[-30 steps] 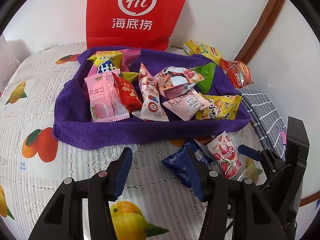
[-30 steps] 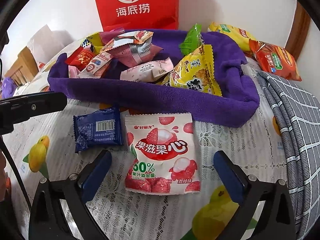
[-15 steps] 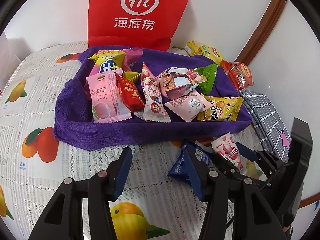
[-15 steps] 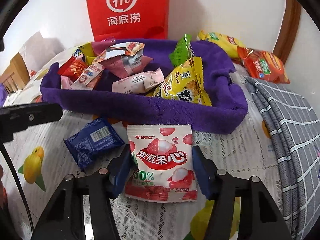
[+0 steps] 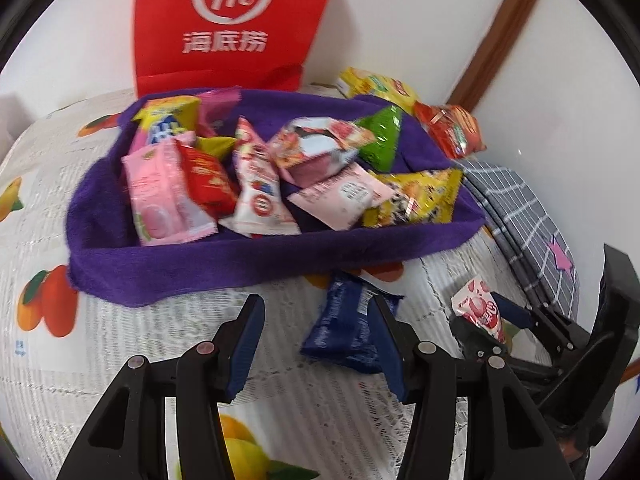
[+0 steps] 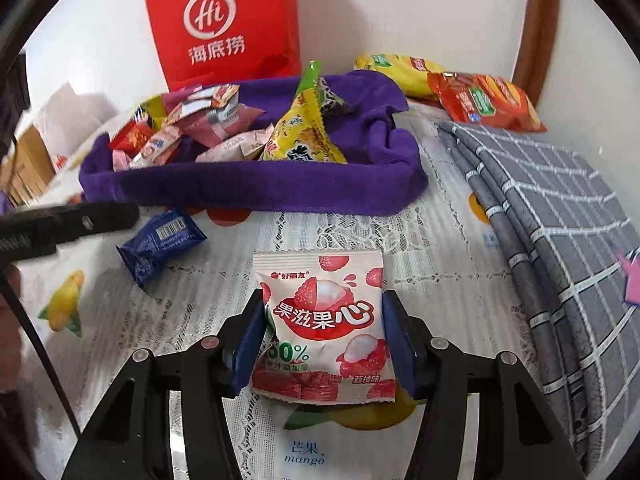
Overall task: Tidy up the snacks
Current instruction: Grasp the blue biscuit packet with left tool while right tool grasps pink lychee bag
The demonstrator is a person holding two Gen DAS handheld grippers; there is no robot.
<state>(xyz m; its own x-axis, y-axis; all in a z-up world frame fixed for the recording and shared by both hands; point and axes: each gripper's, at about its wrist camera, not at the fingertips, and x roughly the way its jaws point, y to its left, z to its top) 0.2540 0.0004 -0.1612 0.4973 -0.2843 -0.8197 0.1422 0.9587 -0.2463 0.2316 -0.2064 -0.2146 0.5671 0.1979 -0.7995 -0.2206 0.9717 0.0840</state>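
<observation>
A purple towel basket (image 5: 200,264) (image 6: 240,192) holds several snack packets on the fruit-print tablecloth. My right gripper (image 6: 325,300) is shut on a white-and-red lychee gummy packet (image 6: 324,332), its pads pressing both side edges, in front of the basket. The left wrist view shows that gripper (image 5: 496,320) at the right with the gummy packet (image 5: 478,308) raised off the cloth. My left gripper (image 5: 318,304) hangs open over the cloth. A blue packet (image 5: 344,328) (image 6: 160,244) lies on the cloth against its right finger, not squeezed.
A red paper bag (image 5: 236,20) stands against the wall behind the basket. A yellow chip bag (image 6: 400,68) and a red chip bag (image 6: 484,100) lie at the back right. A folded grey checked cloth (image 6: 560,240) covers the right side.
The right gripper's jaws closed on the lychee packet, then drew it back from the basket and off the cloth. The blue packet shifted and turned. The left gripper barely moved.
</observation>
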